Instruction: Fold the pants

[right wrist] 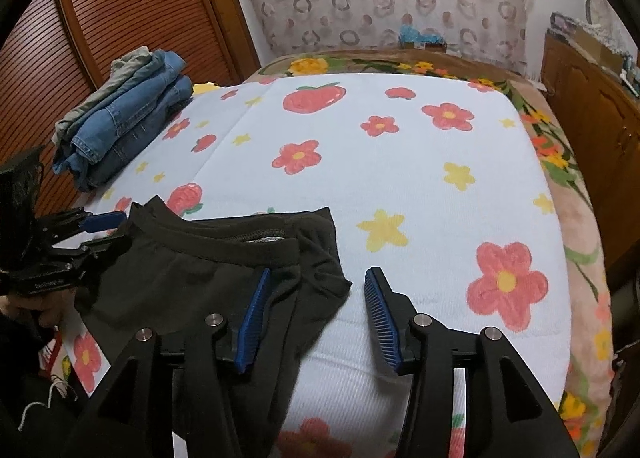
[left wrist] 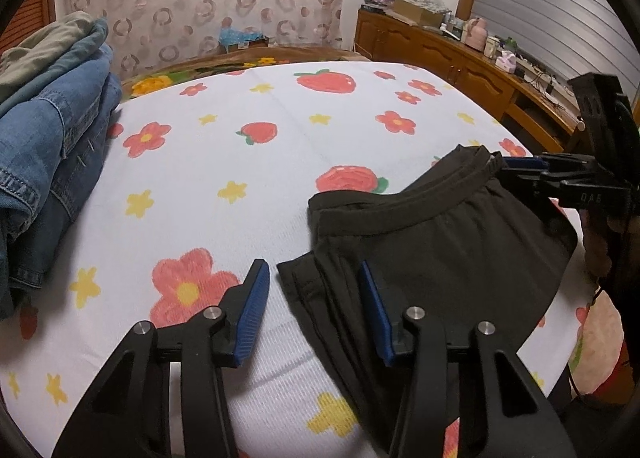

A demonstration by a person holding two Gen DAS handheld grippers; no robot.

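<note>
Pants [right wrist: 224,270]: 1 black | grippers: 2, left [left wrist: 314,308], right [right wrist: 316,314], open | jeans [right wrist: 120,133]: stacked

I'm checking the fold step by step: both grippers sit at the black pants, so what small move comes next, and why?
Probably close the left gripper on the near folded edge of the black pants. Its jaws stand open astride that edge, gripping nothing, and the right gripper is open too, so the pants lie loose on the flowered sheet.

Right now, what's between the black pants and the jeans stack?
Only bare flower-print sheet between the black pants and the jeans stack; clearest in the right wrist view.
</note>
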